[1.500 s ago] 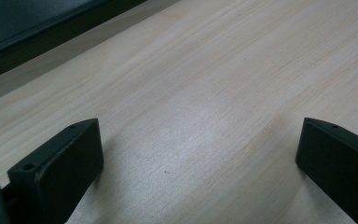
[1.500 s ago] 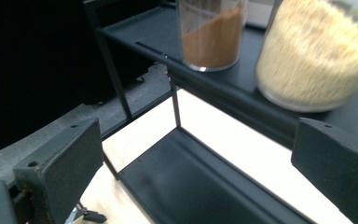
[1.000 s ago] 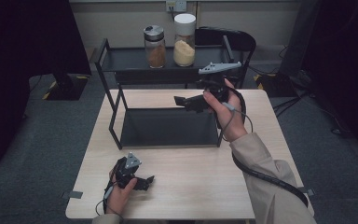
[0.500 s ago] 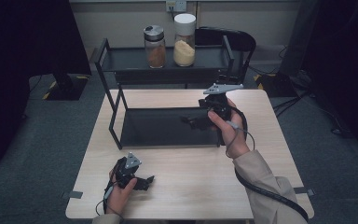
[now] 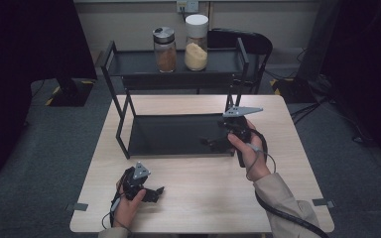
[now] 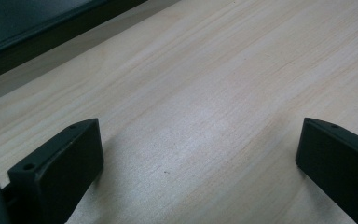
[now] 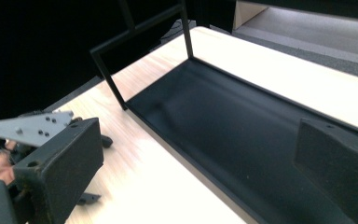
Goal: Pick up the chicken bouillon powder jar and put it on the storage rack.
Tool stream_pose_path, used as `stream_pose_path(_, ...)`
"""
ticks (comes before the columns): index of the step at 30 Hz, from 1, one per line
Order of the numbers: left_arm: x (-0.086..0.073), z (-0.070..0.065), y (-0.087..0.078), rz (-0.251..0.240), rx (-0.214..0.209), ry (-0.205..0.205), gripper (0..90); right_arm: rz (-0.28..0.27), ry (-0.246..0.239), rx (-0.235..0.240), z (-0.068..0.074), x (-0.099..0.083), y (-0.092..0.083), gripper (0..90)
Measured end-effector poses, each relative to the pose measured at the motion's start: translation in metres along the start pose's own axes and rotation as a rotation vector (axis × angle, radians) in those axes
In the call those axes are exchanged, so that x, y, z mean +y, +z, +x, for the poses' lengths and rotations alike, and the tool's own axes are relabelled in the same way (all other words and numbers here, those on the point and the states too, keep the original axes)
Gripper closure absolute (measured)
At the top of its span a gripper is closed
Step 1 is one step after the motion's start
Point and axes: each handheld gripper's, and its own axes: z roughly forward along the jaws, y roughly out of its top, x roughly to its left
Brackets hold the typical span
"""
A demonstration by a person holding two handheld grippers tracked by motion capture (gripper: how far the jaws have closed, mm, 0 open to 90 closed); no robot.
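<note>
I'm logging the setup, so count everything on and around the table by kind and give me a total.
Jars: 2, brown-filled and yellow-filled, both on the top shelf
Rack: 1
Table: 1
Chair: 1
Grippers: 2, left gripper and right gripper, both open
Total: 7

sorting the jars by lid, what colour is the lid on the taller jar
White; the taller jar's lid shows best in the high view.

- Floor (image 5: 39, 148): grey carpet, with tape marks near the table legs.
- Table (image 5: 203, 198): light wood, rectangular.
- Chair (image 5: 250, 47): black, placed behind the table at the far side.
- Rear wall (image 5: 129, 20): pale, fitted with a socket plate (image 5: 187, 6).
- Both sides of the room: dark.
</note>
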Motion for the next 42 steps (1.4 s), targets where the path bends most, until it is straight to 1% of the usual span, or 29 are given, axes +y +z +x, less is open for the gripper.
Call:
stream_pose_path(1, 0.000, 0.000, 0.000, 0.000, 0.000, 0.000, 0.0, 0.000, 0.000, 0.000, 0.000, 0.000, 0.000, 0.5)
stream_pose_path(3, 0.000, 0.000, 0.000, 0.000, 0.000, 0.000, 0.0, 0.008, -0.002, 0.004, -0.003, -0.009, 0.001, 0.5)
stream_pose_path(5, 0.000, 0.000, 0.000, 0.000, 0.000, 0.000, 0.0, 0.012, -0.009, -0.001, -0.004, -0.014, 0.001, 0.5)
stream_pose_path(10, 0.000, 0.000, 0.000, 0.000, 0.000, 0.000, 0.0, 0.009, 0.007, 0.000, -0.009, -0.033, 0.001, 0.4)
stream_pose_path(15, 0.000, 0.000, 0.000, 0.000, 0.000, 0.001, 0.0, 0.017, 0.008, 0.000, -0.014, -0.050, 0.001, 0.4)
stream_pose_path(18, 0.000, 0.000, 0.000, 0.000, 0.000, 0.001, 0.0, 0.021, -0.002, -0.003, -0.016, -0.060, 0.001, 0.5)
stream_pose_path(26, 0.000, 0.000, 0.000, 0.000, 0.000, 0.001, 0.0, 0.055, -0.029, -0.037, -0.018, -0.087, 0.002, 0.5)
stream_pose_path(31, 0.000, 0.000, 0.000, 0.000, 0.000, 0.000, 0.0, 0.086, -0.029, -0.055, -0.022, -0.104, 0.001, 0.6)
stream_pose_path(35, 0.000, 0.000, 0.000, 0.000, 0.000, 0.000, 0.0, 0.121, -0.053, -0.075, -0.022, -0.116, -0.001, 0.7)
stream_pose_path(37, 0.000, 0.000, 0.000, 0.000, 0.000, 0.000, 0.0, 0.140, -0.054, -0.082, -0.022, -0.122, -0.002, 0.7)
stream_pose_path(39, 0.000, 0.000, 0.000, 0.000, 0.000, 0.001, 0.0, 0.146, -0.045, -0.085, -0.023, -0.130, -0.003, 0.8)
stream_pose_path(42, 0.000, 0.000, 0.000, 0.001, 0.000, 0.000, 0.0, 0.181, -0.060, -0.108, -0.019, -0.140, -0.004, 0.8)
